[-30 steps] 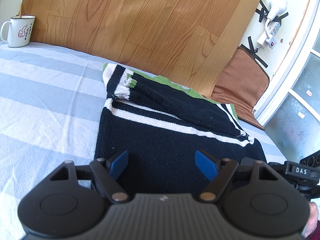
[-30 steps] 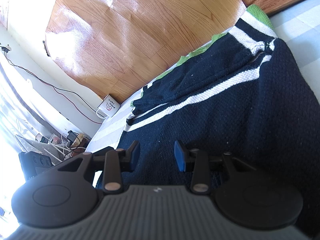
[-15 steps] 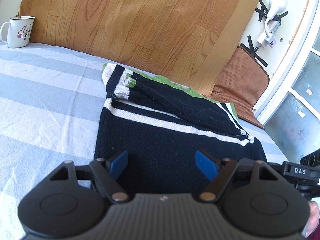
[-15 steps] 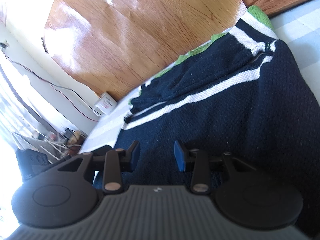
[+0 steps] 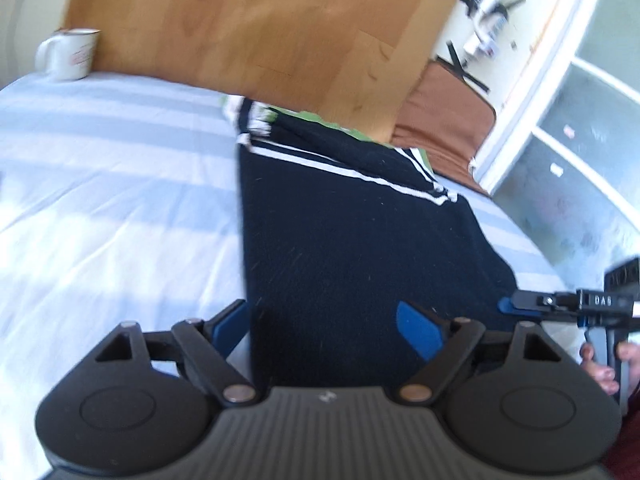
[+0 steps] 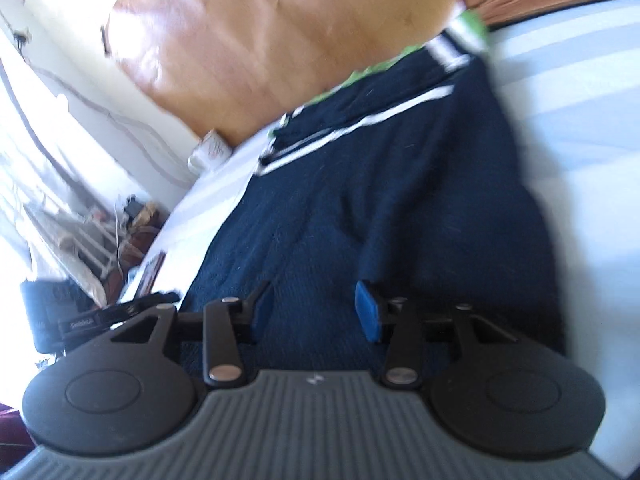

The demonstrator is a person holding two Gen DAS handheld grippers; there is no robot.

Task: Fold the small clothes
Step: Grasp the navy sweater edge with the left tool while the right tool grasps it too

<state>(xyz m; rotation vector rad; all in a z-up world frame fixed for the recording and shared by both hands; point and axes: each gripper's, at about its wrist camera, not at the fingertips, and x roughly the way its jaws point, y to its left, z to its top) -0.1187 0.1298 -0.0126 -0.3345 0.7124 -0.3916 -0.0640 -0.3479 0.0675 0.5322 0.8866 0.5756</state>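
A small black knit sweater (image 5: pixel 352 232) with white stripes and a green hem lies flat on a blue-and-white striped sheet (image 5: pixel 120 200), sleeves folded across its far end. My left gripper (image 5: pixel 324 326) is open and empty above the sweater's near left edge. My right gripper (image 6: pixel 316 308) is open and empty above the near part of the sweater (image 6: pixel 400 200). The right gripper also shows at the right edge of the left wrist view (image 5: pixel 508 306). Both views are blurred.
A white enamel mug (image 5: pixel 70 54) stands at the far left by a wooden board (image 5: pixel 260 28). A brown cushion (image 5: pixel 444 120) lies at the far right beside a window frame. Cables and clutter (image 6: pixel 100 232) sit beyond the bed's edge in the right wrist view.
Both grippers have pulled back and risen, so more of the sweater and sheet shows. The left gripper has shifted left. Both stay open.
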